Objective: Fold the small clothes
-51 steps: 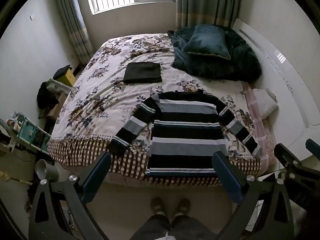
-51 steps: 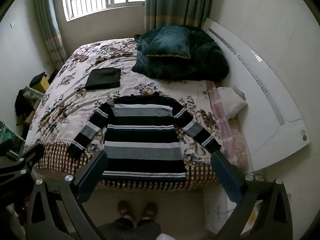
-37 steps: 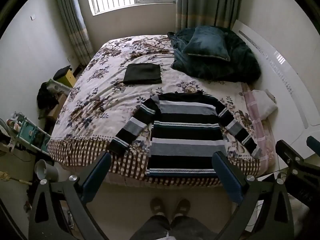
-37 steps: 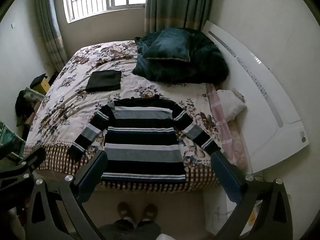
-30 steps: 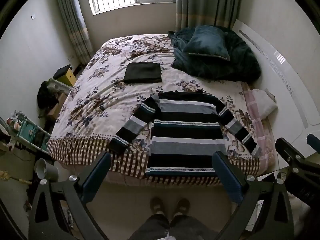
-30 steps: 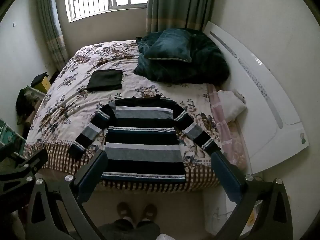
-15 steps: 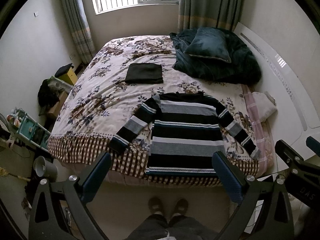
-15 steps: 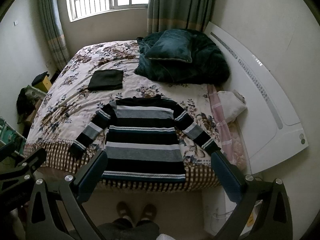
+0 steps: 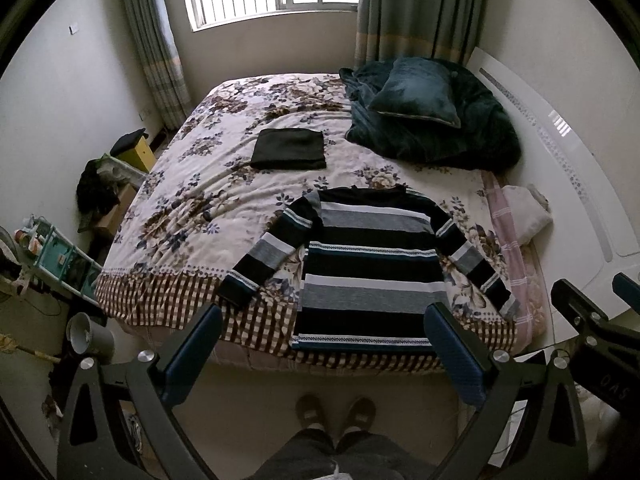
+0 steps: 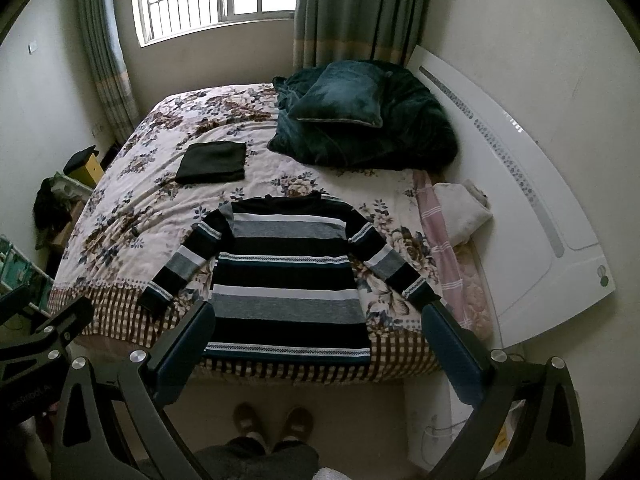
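Observation:
A black, grey and white striped sweater lies flat on the bed near its front edge, both sleeves spread out to the sides. A folded dark garment rests farther back on the floral bedspread. My left gripper hangs open, high above the floor in front of the bed, empty. My right gripper is likewise open and empty, at about the same height. Neither touches the sweater.
A dark teal blanket and pillow fill the bed's back right corner. A white headboard runs along the right, with a folded towel beside it. Clutter and a teal rack stand left. A person's feet are below.
Both grippers have drifted slightly and stayed open. The sweater has not moved.

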Demonstrator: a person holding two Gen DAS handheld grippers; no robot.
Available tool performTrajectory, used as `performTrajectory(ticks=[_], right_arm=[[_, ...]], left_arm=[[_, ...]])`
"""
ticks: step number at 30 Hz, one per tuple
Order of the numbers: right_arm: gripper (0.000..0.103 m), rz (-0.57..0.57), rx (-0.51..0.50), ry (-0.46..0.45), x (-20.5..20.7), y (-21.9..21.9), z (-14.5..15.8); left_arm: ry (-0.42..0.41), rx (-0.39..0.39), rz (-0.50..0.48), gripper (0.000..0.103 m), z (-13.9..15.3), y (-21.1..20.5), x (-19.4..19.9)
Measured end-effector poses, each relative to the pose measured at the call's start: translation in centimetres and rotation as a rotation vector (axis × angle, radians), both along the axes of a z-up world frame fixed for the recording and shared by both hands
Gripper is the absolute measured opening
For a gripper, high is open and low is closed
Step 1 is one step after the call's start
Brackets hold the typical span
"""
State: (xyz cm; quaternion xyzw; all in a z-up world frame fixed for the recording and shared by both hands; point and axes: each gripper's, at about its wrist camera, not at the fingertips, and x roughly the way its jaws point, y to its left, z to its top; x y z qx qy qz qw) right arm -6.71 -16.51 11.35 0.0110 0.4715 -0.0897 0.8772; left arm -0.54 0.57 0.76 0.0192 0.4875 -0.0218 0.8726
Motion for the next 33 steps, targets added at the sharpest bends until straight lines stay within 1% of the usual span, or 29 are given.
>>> performTrajectory(ticks=[4, 15, 31, 32, 33], right_arm=[[0.103, 0.001, -0.001, -0.003, 0.0, 0.3, 0.1], [0.103, 0.003, -0.001, -0.005, 0.1, 0.4, 0.3], [0.103, 0.002, 0.002, -0.008, 0.1, 0.3, -0.3], [0.103, 0.002, 0.004, -0.006, 0.0, 0.5, 0.0], [0.103, 0.003, 0.004, -0.003, 0.2, 0.9, 0.8]], left_arm=[[-0.003, -0.001, 0.004, 0.103, 0.8, 0.2, -0.2], [-0.006, -0.002, 0.001, 0.103, 0.6, 0.3, -0.3], [-0.011, -0.001, 0.001, 0.103, 0.5, 0.4, -0.6], [-0.011, -0.002, 0.000, 0.103, 0.4, 0.4, -0.6], [-0.010, -0.001, 0.002, 0.103, 1.4, 0.4, -0.8]])
